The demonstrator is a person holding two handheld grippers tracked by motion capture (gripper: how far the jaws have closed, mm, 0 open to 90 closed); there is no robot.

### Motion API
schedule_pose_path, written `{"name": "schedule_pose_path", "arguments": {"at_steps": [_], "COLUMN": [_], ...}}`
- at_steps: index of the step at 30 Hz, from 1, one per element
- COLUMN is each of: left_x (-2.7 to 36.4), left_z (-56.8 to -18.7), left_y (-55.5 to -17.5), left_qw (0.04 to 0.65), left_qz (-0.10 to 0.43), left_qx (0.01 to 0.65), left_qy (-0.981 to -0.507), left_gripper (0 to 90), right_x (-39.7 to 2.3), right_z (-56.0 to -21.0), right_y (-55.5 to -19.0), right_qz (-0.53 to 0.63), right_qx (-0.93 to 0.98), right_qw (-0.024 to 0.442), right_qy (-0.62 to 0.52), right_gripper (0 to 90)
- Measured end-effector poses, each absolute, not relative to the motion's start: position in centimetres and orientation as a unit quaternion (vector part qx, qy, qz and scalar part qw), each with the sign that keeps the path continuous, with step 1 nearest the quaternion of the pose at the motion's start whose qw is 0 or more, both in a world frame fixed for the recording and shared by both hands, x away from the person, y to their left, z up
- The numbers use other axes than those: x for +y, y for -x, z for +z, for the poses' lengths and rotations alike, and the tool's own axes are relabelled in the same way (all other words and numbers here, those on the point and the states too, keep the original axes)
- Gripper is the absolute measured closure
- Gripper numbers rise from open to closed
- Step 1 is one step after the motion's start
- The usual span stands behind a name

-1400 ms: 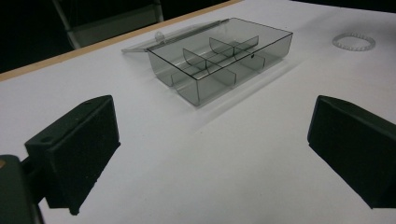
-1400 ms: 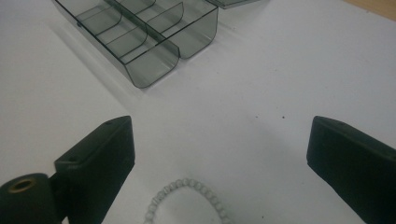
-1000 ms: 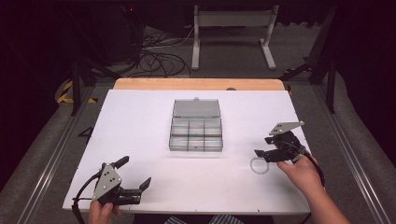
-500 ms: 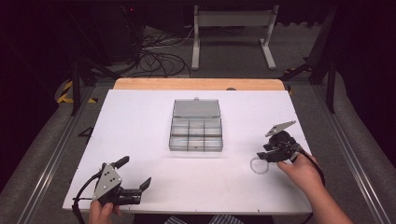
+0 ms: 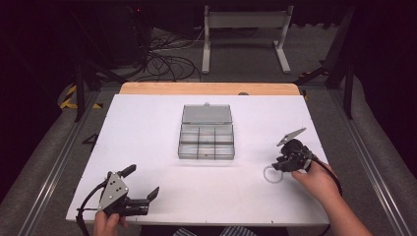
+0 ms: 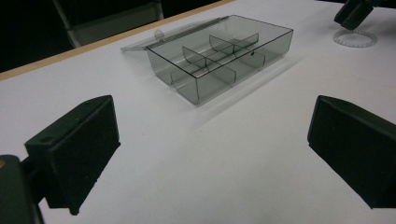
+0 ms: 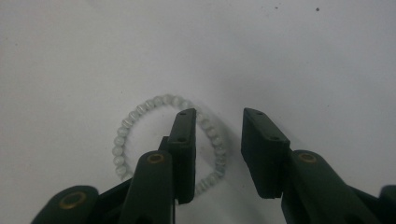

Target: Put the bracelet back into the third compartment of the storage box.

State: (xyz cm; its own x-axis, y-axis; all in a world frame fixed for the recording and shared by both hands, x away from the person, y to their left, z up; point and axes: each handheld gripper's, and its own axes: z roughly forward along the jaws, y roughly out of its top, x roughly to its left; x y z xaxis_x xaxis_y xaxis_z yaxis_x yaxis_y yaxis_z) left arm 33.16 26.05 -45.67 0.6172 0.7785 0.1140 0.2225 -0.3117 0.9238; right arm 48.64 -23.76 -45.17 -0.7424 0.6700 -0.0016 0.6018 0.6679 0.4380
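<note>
A pale green bead bracelet [image 7: 125, 127] lies flat on the white table, near the right front in the high view [image 5: 272, 175]. My right gripper [image 7: 217, 116] points down onto it. One jaw stands inside the ring and the other outside, with the ring's side between them. The jaws have just been closing; a gap still shows beside the beads, so the pads do not press. In the high view my right gripper [image 5: 279, 165] sits at the bracelet's right edge. My left gripper [image 5: 142, 181] rests at the front left, open and holding nothing [image 6: 212, 135].
A clear smoky plastic compartment box [image 5: 206, 156] stands mid-table with its lid folded back, also seen ahead in the left gripper view [image 6: 219, 51]. The table's wooden far edge [image 5: 209, 88] runs behind it. A white metal stand [image 5: 243, 22] and cables lie beyond.
My right gripper's jaws have narrowed and it has settled slightly lower and closer onto the bracelet. The left gripper has stayed put.
</note>
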Motion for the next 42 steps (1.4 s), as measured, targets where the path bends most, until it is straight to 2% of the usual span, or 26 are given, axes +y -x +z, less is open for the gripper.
{"name": "schedule_pose_path", "arguments": {"at_steps": [16, 30, 42], "left_x": [25.9, 26.0, 25.9], "left_z": [-45.7, -45.7, -45.7], "left_y": [-33.2, -33.2, -33.2], "left_qw": [0.482, 0.482, 0.481], "left_qz": [0.285, 0.285, 0.287], "left_qx": [0.331, 0.331, 0.331], "left_qy": [-0.759, -0.759, -0.759], "left_gripper": [2.9, 2.9, 2.9], "right_x": [-23.2, -23.2, -23.3], "right_z": [-45.8, -45.8, -43.5], "right_y": [-48.7, -48.8, -48.2], "right_qz": [0.171, 0.172, 0.216], "right_qx": [0.92, 0.918, 0.911], "right_qw": [0.075, 0.071, 0.069], "right_qy": [-0.345, -0.35, -0.344], "right_gripper": [84.9, 85.7, 86.2]}}
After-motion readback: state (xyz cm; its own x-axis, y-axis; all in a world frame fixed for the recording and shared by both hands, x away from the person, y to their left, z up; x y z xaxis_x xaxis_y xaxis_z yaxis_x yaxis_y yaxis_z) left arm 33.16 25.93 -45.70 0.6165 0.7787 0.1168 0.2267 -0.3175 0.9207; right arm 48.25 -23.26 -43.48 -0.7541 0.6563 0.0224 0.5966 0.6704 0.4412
